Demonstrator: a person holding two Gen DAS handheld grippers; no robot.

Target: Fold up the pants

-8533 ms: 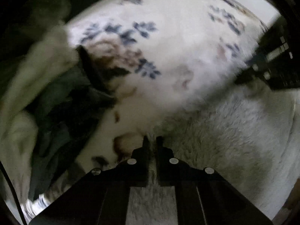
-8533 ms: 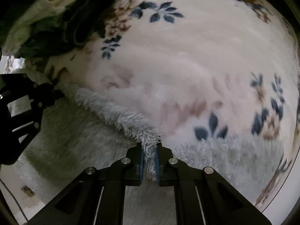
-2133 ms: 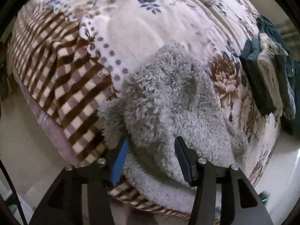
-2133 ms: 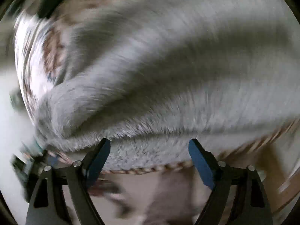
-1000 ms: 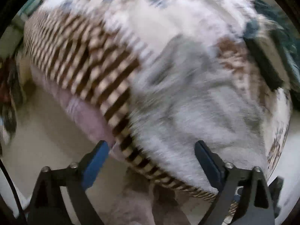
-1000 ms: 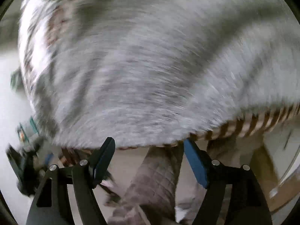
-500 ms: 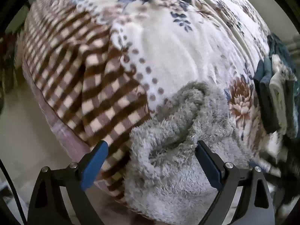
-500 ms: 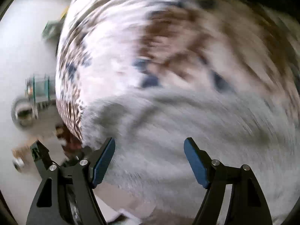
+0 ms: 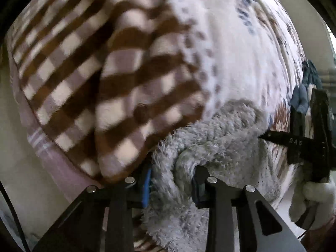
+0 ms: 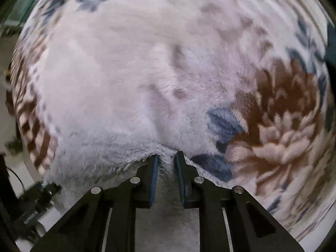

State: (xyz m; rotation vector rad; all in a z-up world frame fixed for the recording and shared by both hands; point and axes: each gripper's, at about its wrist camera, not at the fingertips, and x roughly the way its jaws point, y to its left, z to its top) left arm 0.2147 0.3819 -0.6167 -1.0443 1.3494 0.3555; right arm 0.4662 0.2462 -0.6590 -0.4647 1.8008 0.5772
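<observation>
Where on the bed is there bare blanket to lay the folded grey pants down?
The pale stretch of blanket beyond the grey pants, between the brown check border and the brown flower, is bare. It is crowded near the dark clothes pile and where both grippers are closing on fleece.

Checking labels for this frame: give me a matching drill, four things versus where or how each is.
Things:
1. grey fleece pants
2. checked blanket edge
3. brown flower print
4. pile of dark clothes

Place or state:
A. hangs over the side of the bed
B. on the blanket, right of the right tool
C. far side of the bed, behind the right tool
D. bunched between the fingers of both closing tools, left tool included

Pairs: 1-D, 2-A, 3-B, 4-C
</observation>
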